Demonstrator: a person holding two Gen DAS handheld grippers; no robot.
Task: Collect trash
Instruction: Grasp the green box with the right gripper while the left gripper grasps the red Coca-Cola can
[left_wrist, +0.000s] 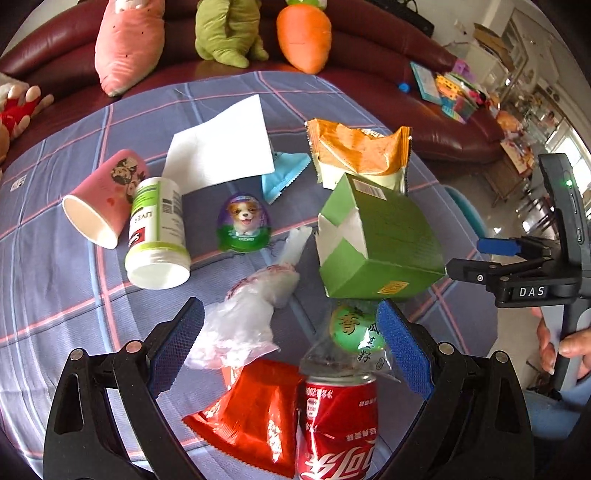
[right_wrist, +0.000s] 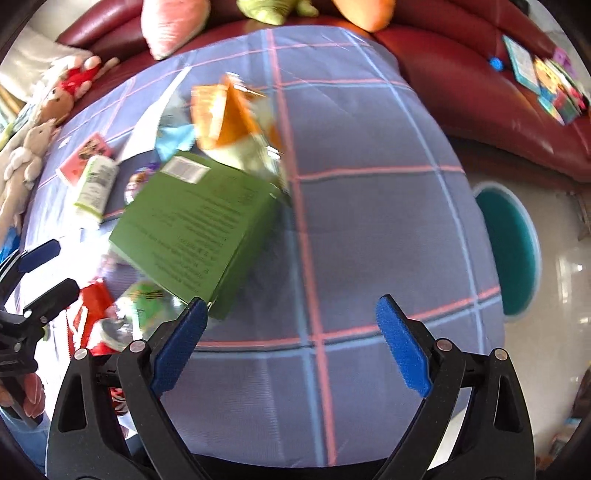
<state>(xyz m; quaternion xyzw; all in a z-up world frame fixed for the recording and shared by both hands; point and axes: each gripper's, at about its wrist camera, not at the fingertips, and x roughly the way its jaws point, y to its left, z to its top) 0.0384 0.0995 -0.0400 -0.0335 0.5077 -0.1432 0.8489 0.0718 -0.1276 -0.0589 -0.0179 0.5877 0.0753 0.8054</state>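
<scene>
Between the spread fingers of the left claw (left_wrist: 291, 343) lies a crumpled clear plastic bag (left_wrist: 245, 317), its long axis running away from the claw and slightly to the right, toward the green carton (left_wrist: 376, 243). Nothing is pinched. Just nearer than the bag sit a red wrapper (left_wrist: 251, 413) and a red soda can (left_wrist: 338, 424), with a green-printed packet (left_wrist: 356, 330) touching the inner face of the right finger. All of it rests on the checked cloth of the worktop (left_wrist: 55, 280).

Off to the right, the right claw (right_wrist: 290, 345) is also spread and empty, hovering over bare cloth; the green carton (right_wrist: 199, 229) lies ahead and to its left, one corner close to its left finger. That view is blurred.

Judging from this, the left claw is much nearer the bag, and closing straight across its narrow width would suit.
</scene>
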